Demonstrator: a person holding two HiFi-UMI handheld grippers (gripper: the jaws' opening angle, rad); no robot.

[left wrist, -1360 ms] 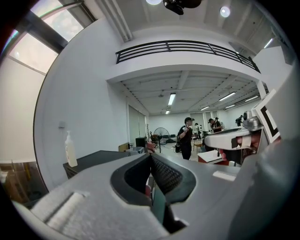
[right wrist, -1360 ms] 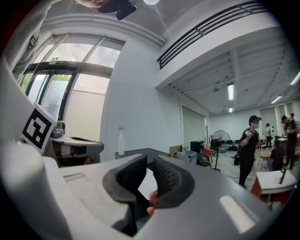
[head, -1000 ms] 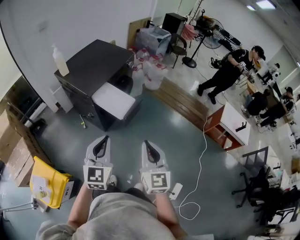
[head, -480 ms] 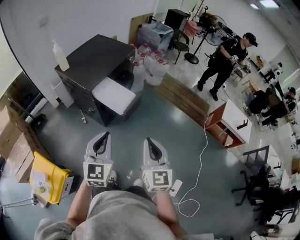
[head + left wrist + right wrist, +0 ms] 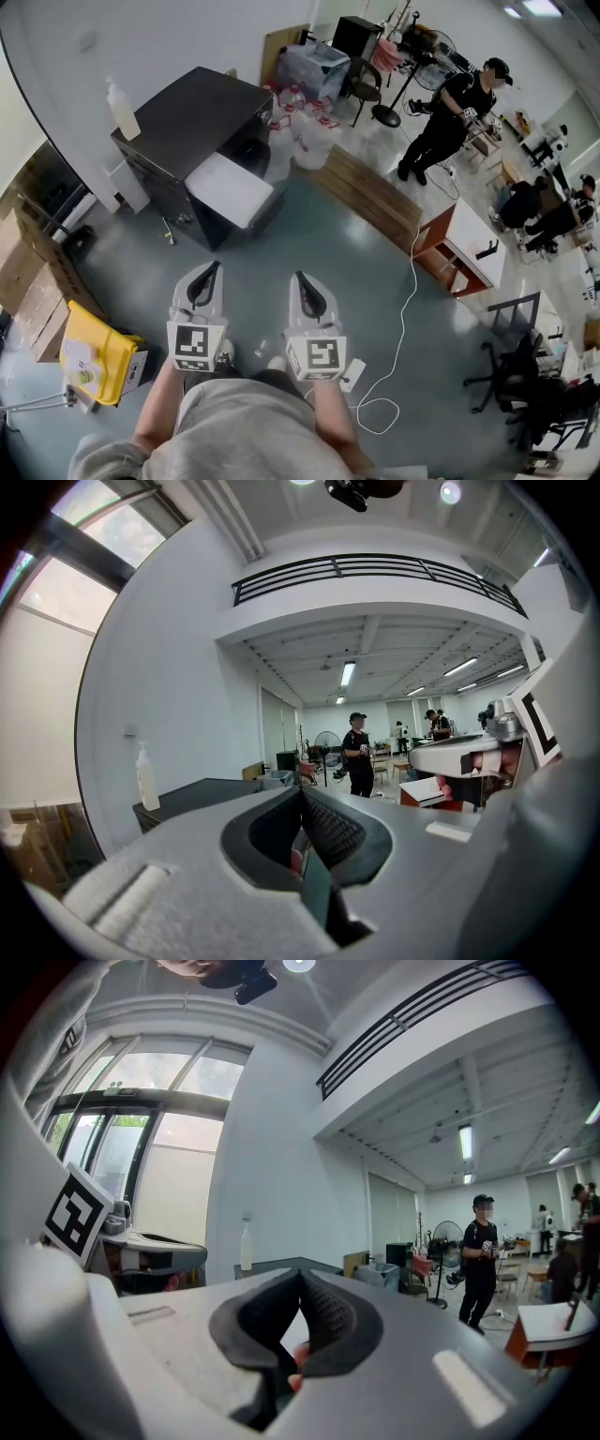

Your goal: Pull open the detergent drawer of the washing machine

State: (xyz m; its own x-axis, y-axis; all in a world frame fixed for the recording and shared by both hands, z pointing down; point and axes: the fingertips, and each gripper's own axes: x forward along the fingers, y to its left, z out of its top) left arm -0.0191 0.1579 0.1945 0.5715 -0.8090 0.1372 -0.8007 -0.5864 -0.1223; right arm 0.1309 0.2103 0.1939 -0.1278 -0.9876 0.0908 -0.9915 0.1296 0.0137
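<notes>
The left gripper (image 5: 204, 274) and right gripper (image 5: 304, 281) are seen in the head view side by side, near. The washing machine (image 5: 192, 117) is located far left, well apart from both; its detergent drawer cannot be made out. In each gripper view, the jaws are shown pressed together, empty.

Overhead plus level views, washing machine (image 5: 192, 117) shared
</notes>
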